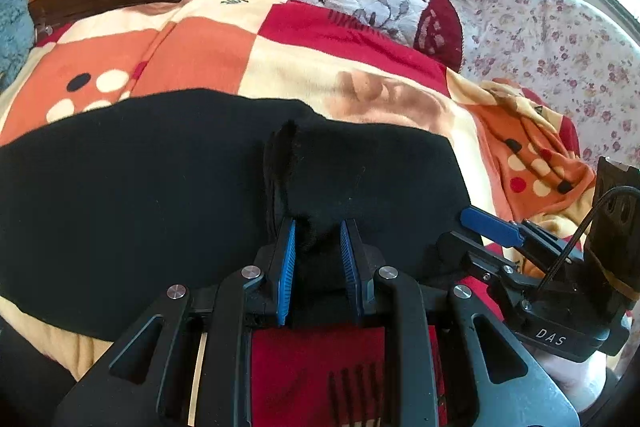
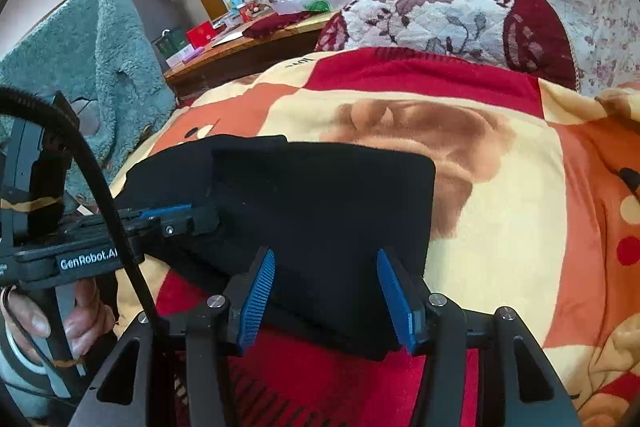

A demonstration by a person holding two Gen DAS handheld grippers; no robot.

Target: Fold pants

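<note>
Over on the left, the left gripper (image 1: 318, 247) sits low on the black, soft knit pants (image 1: 160, 195), its blue-padded jaws parted with a raised tuft of the dark cloth standing between them; from here I cannot tell whether the pads are actually pinching that tuft or just straddling it. The pants stretch away to that gripper's left as a wide flat band across the plush checked blanket in orange, cream and red (image 1: 224, 43).

Moving right, the right gripper (image 2: 326, 295) hovers at the near edge of the same black pants, jaws spread wide, nothing held, the cloth lying flat between and ahead of its pads. In its view the garment shows a stacked layer with a squared far corner, so I'd say at least one fold is already in: the pants look doubled over into a neat slab rather than spread full length.

Ahead of both grippers, beyond the blanket, sits the quilted maroon-and-white leaf-patterned cushion (image 2: 440, 11).

What's left, by my reckoning, is another fold to shorten that long left-hand stretch, then a smoothing.
</note>
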